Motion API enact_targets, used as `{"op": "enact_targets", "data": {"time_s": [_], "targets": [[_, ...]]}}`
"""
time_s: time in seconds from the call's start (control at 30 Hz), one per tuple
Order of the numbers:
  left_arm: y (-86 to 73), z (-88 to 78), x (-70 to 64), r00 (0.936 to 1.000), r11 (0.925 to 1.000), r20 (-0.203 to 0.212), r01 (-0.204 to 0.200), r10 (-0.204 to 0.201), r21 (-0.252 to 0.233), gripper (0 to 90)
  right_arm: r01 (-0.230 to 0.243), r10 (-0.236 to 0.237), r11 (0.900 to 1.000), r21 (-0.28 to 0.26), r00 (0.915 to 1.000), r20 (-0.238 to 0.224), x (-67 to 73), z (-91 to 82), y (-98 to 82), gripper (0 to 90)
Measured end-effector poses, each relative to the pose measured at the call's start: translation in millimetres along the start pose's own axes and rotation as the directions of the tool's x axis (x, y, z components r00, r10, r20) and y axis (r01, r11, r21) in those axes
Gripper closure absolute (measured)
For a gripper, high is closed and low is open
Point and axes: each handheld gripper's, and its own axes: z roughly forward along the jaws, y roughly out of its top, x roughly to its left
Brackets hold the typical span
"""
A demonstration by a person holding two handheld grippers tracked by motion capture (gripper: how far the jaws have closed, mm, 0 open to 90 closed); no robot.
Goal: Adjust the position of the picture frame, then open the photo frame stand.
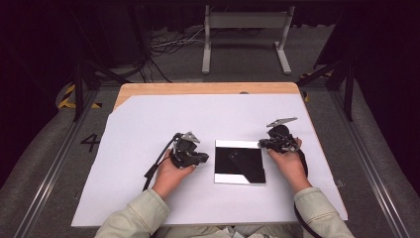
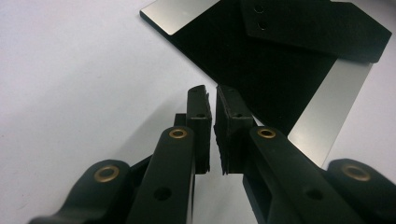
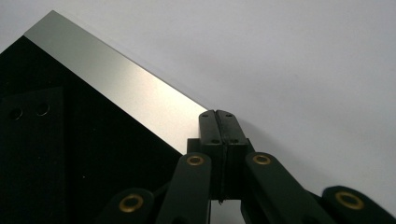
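Centrally, black square plate (image 1: pixel 239 162) flat on white sheet (image 1: pixel 148 129), between grippers.

White sheet (image 1: pixel 148 148) over wooden table (image 1: pixel 198 89)

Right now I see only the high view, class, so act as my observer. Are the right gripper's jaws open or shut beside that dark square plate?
Observer: The right gripper has its jaws shut, pads together, with nothing between them.
Operator: Where do its tips sit?
Observer: At the silvery strip along the edge of the plate. I cannot tell whether they touch it.
Operator: And the left one?
Observer: The left gripper has a narrow gap between its jaws with nothing in it. Its tips are above the white sheet, close to the plate's edge.
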Motion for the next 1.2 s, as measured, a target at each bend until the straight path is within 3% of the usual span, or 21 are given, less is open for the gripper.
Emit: {"op": "enact_targets", "data": {"time_s": [0.17, 0.4, 0.53, 0.67, 0.87, 0.9, 1.07, 1.2], "targets": [[0.0, -0.6, -0.7, 0.9999, 0.9999, -0.002, -0.012, 0.012, 0.0, 84.6, -0.004, 0.003, 1.0, -0.016, 0.9993, -0.038, -3.4, 1.9, -0.5, 90.0], [-1.1, -4.7, -1.2, 0.9997, 0.9997, -0.011, -0.022, 0.022, -0.004, 84.2, 0.019, -0.022, 0.999, -0.039, 0.9983, -0.055, -0.8, 0.5, -0.3, 90.0], [-3.5, -13.7, -1.3, 0.9988, 0.9994, -0.036, -0.033, 0.032, -0.012, 83.5, 0.054, -0.058, 0.995, -0.081, 0.9972, -0.046, 5.2, -16.4, -3.3, 90.0], [-5.0, -21.8, -0.2, 0.9979, 0.9988, -0.056, -0.035, 0.033, -0.033, 82.8, 0.089, -0.095, 0.99, -0.108, 0.9944, -0.048, 10.6, -29.5, -8.6, 83.8], [-8.0, -37.1, -3.0, 0.9924, 0.9946, -0.094, -0.085, 0.079, -0.059, 79.9, 0.122, -0.136, 0.977, -0.173, 0.9882, -0.07, 16.3, -56.6, -15.2, 78.4], [-9.8, -42.3, -3.5, 0.9894, 0.992, -0.105, -0.108, 0.101, -0.065, 79.3, 0.129, -0.146, 0.973, -0.191, 0.9864, -0.076, 17.3, -64.9, -15.6, 76.7], [-13.8, -51.9, -2.3, 0.9896, 0.9891, -0.096, -0.116, 0.108, -0.091, 77.7, 0.139, -0.162, 0.964, -0.226, 0.9829, -0.087, 17.7, -77.7, -16.2, 73.4], [-17.8, -58.7, -3.1, 0.9847, 0.9835, -0.107, -0.149, 0.138, -0.102, 76.6, 0.161, -0.187, 0.958, -0.237, 0.9782, -0.09, 19.3, -86.3, -16.9, 67.7]]}}
